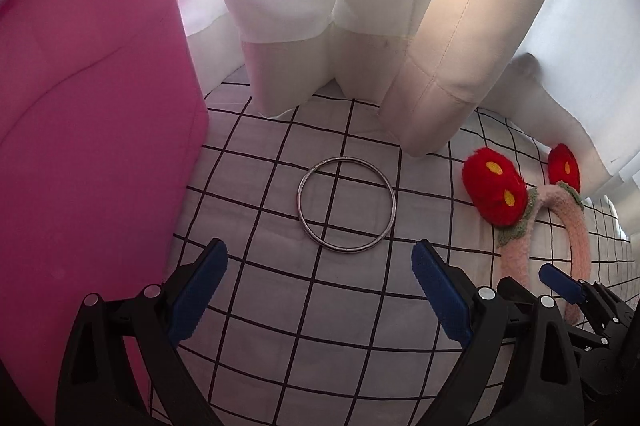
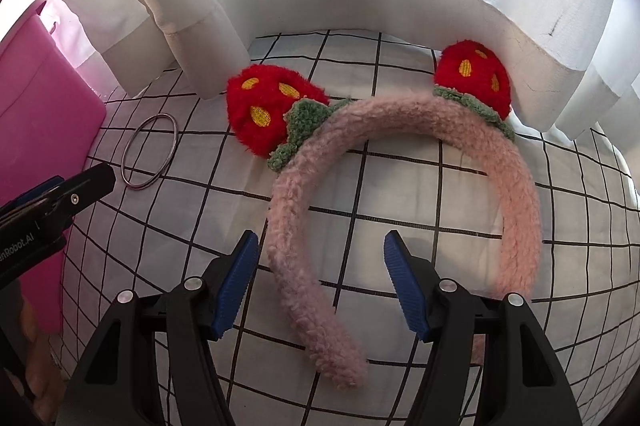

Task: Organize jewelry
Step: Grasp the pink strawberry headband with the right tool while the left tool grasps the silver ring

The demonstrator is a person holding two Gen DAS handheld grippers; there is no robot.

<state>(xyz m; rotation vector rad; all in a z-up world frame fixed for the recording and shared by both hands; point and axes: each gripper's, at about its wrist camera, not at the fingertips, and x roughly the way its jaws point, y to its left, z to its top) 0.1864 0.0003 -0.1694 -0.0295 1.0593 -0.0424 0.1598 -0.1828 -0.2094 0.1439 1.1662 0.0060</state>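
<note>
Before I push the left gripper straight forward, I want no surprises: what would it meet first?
Probably the metal bangle, lying flat on the checked cloth just ahead of the open left gripper; depth is uncertain.

A thin round silver metal bangle [image 1: 346, 204] lies flat on the white black-gridded cloth [image 1: 280, 306], just ahead of the left hand-held gripper [image 1: 320, 290], whose blue-padded jaws stand apart, empty.
</note>
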